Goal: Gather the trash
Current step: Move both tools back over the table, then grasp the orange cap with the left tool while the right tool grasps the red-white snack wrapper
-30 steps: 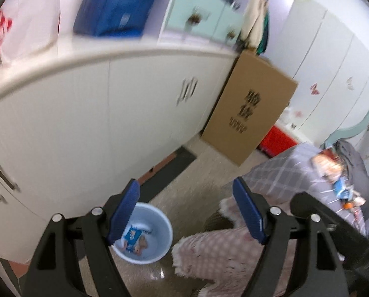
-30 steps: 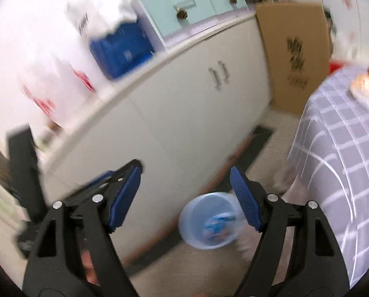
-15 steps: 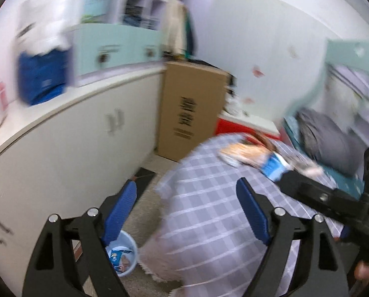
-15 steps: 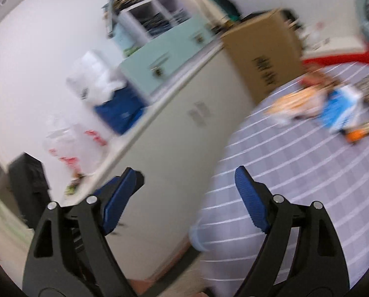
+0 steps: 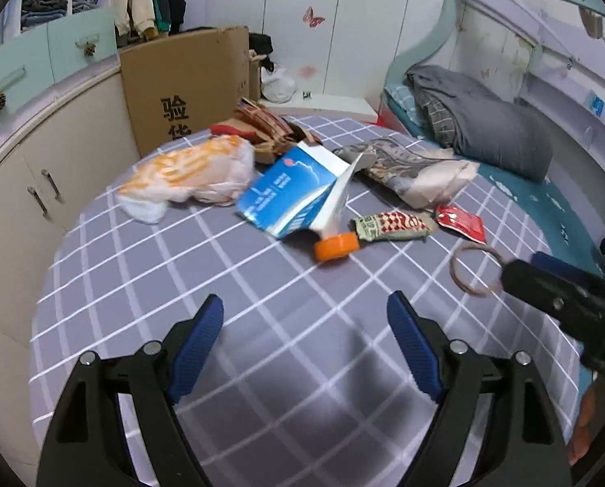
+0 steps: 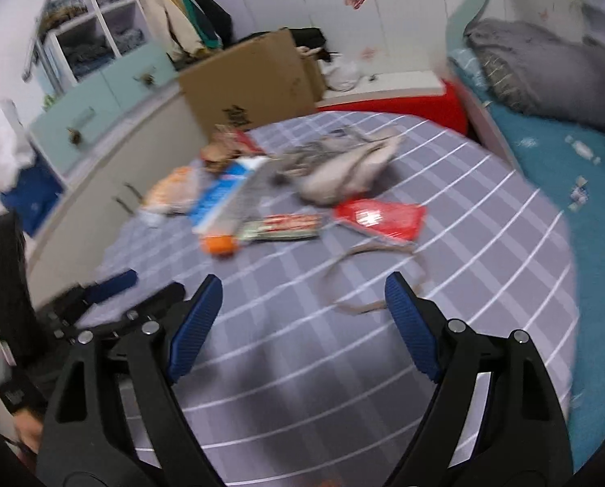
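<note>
Left wrist view gives us the sharper record: the left gripper (image 5: 304,320) stands with its blue pads well apart and nothing between them, above bare cloth on the checked table (image 5: 148,284). We take the blue carton (image 5: 286,195) as landmark. The trash lies around it: a white and orange plastic bag (image 5: 188,178) touching its left side, brown paper wrappers (image 5: 270,130) behind it, a grey crumpled wrapper (image 5: 407,170) to its right, an orange cap (image 5: 336,246) just in front of it, a red-and-white patterned packet (image 5: 395,225) beside that cap, a red sachet (image 5: 460,223) further right, and a thin tan ring (image 5: 479,270) nearest the right gripper (image 5: 554,284), which enters from the right edge. We judge the step to be the approach, with no piece yet picked. The next move calls for choosing one piece, likely the near cap or ring, and lowering the pads either side of it. Right wrist view is blurred, yet it shows the right gripper (image 6: 304,316) likewise spread wide and empty, the ring (image 6: 367,280) lying flat just ahead of its pads, and the red sachet's white cross marking, which the left view does not show.
</note>
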Demonstrator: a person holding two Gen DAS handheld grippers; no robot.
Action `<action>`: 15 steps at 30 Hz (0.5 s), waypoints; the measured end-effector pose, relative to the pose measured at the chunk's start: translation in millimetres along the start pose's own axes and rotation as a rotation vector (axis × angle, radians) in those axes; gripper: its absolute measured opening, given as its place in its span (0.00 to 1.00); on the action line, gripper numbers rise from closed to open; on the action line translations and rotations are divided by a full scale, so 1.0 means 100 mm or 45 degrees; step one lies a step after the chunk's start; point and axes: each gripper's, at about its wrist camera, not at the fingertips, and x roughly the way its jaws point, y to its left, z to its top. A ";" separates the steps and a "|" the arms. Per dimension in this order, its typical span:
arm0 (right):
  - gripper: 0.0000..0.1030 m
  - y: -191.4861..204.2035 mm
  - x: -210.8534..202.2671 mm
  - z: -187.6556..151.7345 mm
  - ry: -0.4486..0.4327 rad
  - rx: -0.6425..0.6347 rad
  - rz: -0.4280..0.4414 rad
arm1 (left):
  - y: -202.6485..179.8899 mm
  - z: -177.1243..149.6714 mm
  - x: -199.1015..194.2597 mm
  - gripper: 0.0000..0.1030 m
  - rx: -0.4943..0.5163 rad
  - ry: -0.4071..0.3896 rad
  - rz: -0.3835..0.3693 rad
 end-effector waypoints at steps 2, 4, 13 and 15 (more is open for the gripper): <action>0.79 -0.09 0.05 0.02 -0.007 -0.032 -0.059 | -0.04 0.08 0.13 0.78 0.000 0.009 -0.014; 0.79 -0.17 0.08 0.04 -0.009 -0.048 -0.080 | -0.11 0.17 0.25 0.75 0.014 0.017 -0.030; 0.79 -0.11 0.34 0.17 0.036 -0.188 -0.107 | -0.13 0.33 0.55 0.45 0.001 0.040 -0.074; 0.79 -0.08 0.39 0.19 0.051 -0.220 -0.099 | -0.13 0.35 0.57 0.29 0.005 0.047 -0.092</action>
